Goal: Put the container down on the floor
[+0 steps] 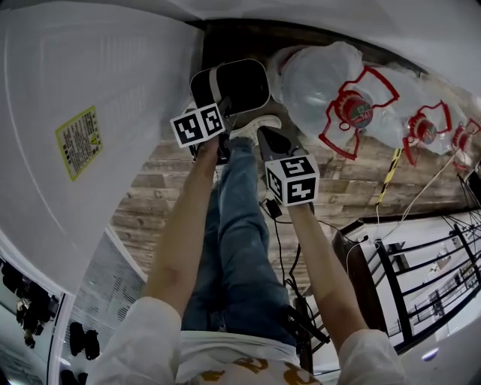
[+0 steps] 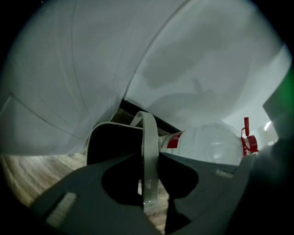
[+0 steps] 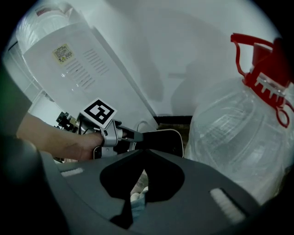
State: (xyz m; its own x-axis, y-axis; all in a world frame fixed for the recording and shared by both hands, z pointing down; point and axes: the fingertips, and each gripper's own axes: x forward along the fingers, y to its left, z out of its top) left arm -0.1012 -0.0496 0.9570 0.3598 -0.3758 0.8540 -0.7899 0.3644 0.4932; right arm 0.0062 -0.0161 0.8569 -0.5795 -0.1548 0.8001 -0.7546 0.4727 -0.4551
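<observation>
Container point(image 1: 233, 86), a white-rimmed bin with a dark inside, sits low at the foot of the white wall point(image 1: 361, 19), directly ahead of our shoe point(image 1: 255, 126). We cannot tell whether its base touches the floor point(image 1: 353, 188). Our left hand-held gripper point(image 1: 223, 113) is closed on the container's pale strap handle point(image 2: 148, 128), which stands upright between the two jaws and arches over the dark opening. Our right hand-held gripper point(image 1: 269, 139) hangs just beside it, on the right, with its jaws brought together at the tips and holding nothing; through the gap behind them we see only shoe and jeans point(image 1: 233, 248).

The floor is wood-look planking in mixed brown and grey tones. To our left stands a tall white appliance point(image 1: 90, 113) with a yellow label point(image 1: 79, 141) and rows of vent slots. To the right of the container, large clear water bottles point(image 1: 323, 83) with red caps and red carrying handles lie along the wall, the nearest one close against the bin. Black cables point(image 1: 278, 233) trail across the planks by our leg, and a black metal railing point(image 1: 421, 278) runs along the far right.
</observation>
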